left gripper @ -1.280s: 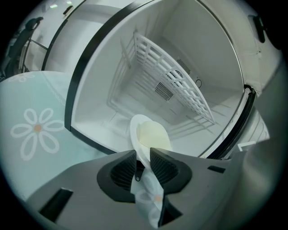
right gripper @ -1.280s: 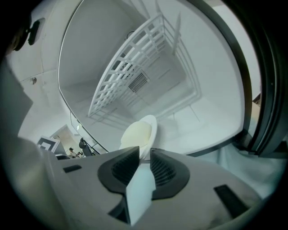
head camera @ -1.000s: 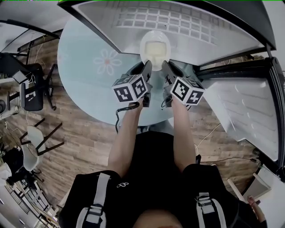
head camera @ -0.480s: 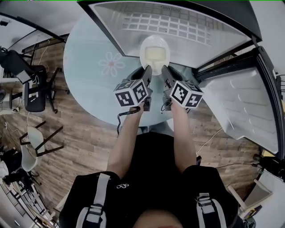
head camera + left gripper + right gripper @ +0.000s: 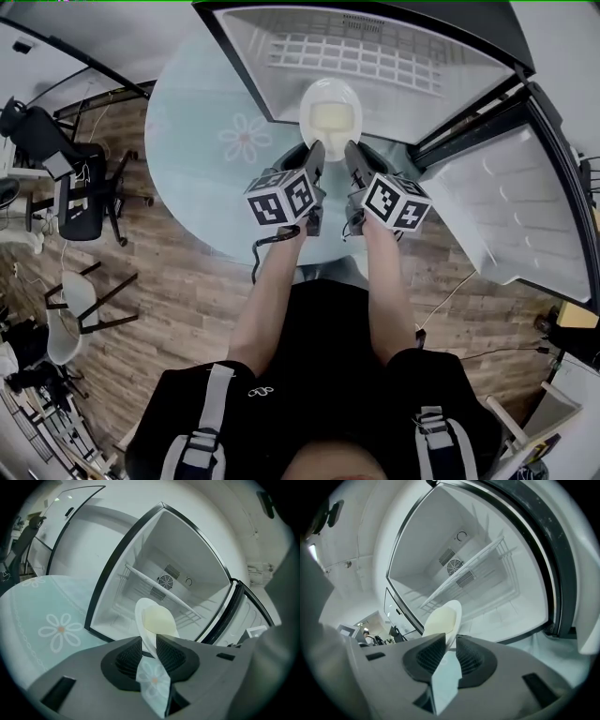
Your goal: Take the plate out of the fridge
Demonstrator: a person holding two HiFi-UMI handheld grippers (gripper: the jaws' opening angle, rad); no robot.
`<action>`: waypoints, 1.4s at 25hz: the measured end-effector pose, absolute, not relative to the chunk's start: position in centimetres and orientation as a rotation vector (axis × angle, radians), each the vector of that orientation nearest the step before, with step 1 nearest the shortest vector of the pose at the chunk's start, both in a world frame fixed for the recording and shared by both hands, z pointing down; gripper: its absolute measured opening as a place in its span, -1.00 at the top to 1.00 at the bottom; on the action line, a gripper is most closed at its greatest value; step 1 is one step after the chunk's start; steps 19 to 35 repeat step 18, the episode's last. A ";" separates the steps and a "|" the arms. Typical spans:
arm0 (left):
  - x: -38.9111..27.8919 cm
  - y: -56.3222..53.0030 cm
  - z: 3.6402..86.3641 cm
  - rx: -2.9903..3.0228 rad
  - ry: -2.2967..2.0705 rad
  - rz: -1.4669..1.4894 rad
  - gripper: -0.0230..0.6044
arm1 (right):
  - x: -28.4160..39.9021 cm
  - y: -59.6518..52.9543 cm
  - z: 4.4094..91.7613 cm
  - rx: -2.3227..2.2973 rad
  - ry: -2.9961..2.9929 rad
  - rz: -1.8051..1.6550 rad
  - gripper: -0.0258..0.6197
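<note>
A white plate (image 5: 331,114) with a cream middle hangs at the front edge of the open fridge (image 5: 394,37), held by its near rim from both sides. My left gripper (image 5: 316,152) is shut on the rim's left part, my right gripper (image 5: 351,150) on its right part. In the left gripper view the plate (image 5: 157,622) stands on edge between the left gripper's (image 5: 149,644) pads. The right gripper view shows the plate (image 5: 440,619) pinched the same way by the right gripper (image 5: 449,641). Behind it lie the fridge's white inside and its wire shelf (image 5: 154,590).
The fridge door (image 5: 502,220) stands open at the right. A round pale blue rug (image 5: 202,178) with a flower print lies on the wooden floor under the grippers. Black and white chairs (image 5: 80,197) stand at the left.
Both grippers keep their hold on the plate. The head view has shifted a little, and grippers and plate sit slightly further right in it.
</note>
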State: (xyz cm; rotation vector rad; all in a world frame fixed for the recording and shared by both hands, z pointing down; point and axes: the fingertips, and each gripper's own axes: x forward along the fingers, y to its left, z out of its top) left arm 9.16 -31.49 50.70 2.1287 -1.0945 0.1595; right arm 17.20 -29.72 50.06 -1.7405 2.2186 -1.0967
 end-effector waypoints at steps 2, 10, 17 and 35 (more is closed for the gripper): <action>8.9 -31.3 50.2 2.142 -1.082 0.155 0.59 | 16.9 -29.5 49.5 -1.750 2.209 -1.078 0.68; 8.4 -30.0 47.9 2.211 -1.016 0.171 0.59 | 16.3 -27.8 47.6 -1.780 2.106 -1.044 0.71; 6.1 -28.7 47.6 2.227 -0.986 0.190 0.60 | 13.9 -26.3 47.1 -1.790 2.077 -1.037 0.70; 5.8 -28.5 47.6 2.228 -0.981 0.190 0.60 | 13.7 -26.0 47.1 -1.794 2.073 -1.035 0.70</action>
